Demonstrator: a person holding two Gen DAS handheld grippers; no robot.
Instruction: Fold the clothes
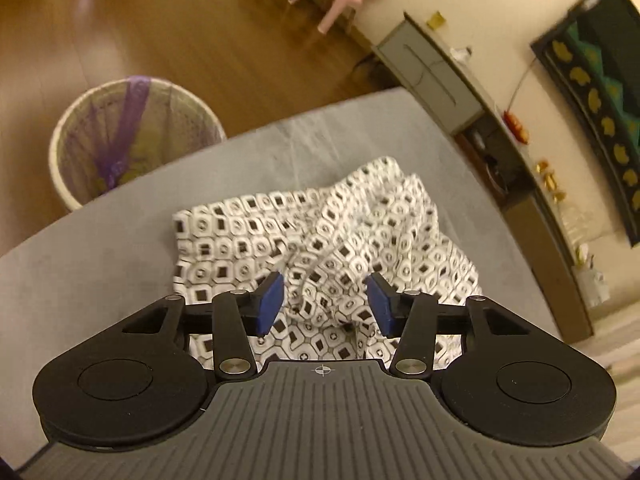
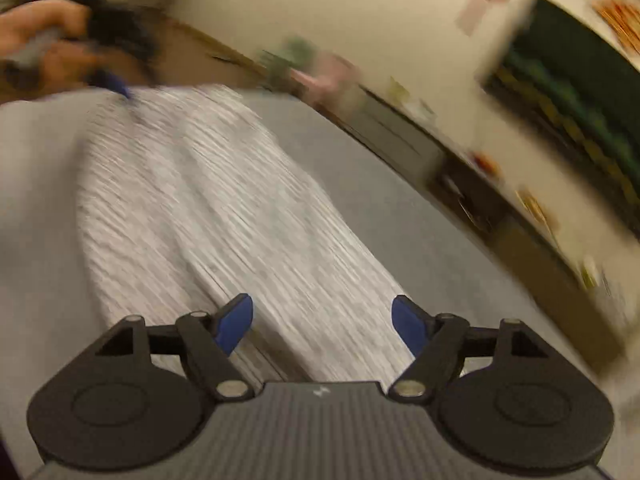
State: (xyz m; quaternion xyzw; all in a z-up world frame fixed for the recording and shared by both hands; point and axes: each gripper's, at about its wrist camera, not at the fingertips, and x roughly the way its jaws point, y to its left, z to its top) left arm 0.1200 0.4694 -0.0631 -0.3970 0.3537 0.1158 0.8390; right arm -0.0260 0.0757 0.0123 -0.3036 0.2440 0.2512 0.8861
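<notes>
- The left gripper (image 1: 325, 304) hovered nearest, its blue pads apart over the garment.
- The black-and-white patterned garment (image 1: 320, 240) lay crumpled on the grey table (image 1: 100, 280).
- The right gripper (image 2: 322, 328) gaped wide, gripping nothing, over the blurred cloth.

A: Where does the left wrist view look from?
B: Down its hand-held gripper (image 1: 325, 302), close above the cloth (image 1: 320, 248) on the grey tabletop (image 1: 100, 280).
A: The right?
B: Blurred, low over that tabletop (image 2: 380, 200). Both catch the cloth (image 2: 208, 208) and the wall shelf (image 1: 460, 92).
</notes>
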